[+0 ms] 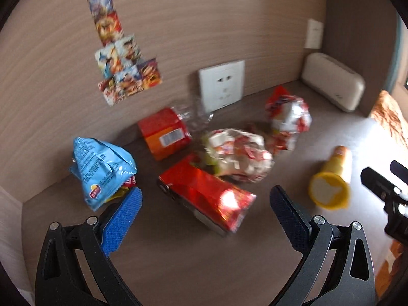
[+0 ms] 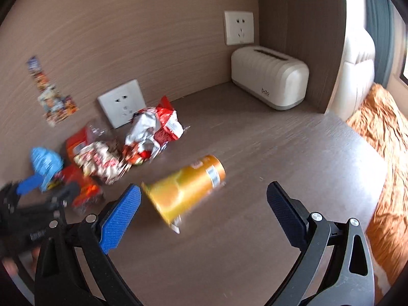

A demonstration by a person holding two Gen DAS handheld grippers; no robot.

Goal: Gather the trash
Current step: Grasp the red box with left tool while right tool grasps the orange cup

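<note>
The yellow canister lies on its side on the brown counter, long axis diagonal, open mouth toward the right hand-held gripper, whose jaws are spread. Crinkled foil wrappers are piled near the wall. The left hand-held gripper is spread above a red pack.

A brown wood-grain tabletop is enclosed by a lighter wood-grain back wall and a darker side panel at 1 o'clock. Two white wall sockets are mounted on the back wall: one just above the tabletop at 10 o'clock, another higher at 12 o'clock. A cream tissue box is set in the corner beneath the higher socket. Colourful stickers are pasted on the wall. An orange furry blanket is seen at 3 o'clock, where daylight enters.
</note>
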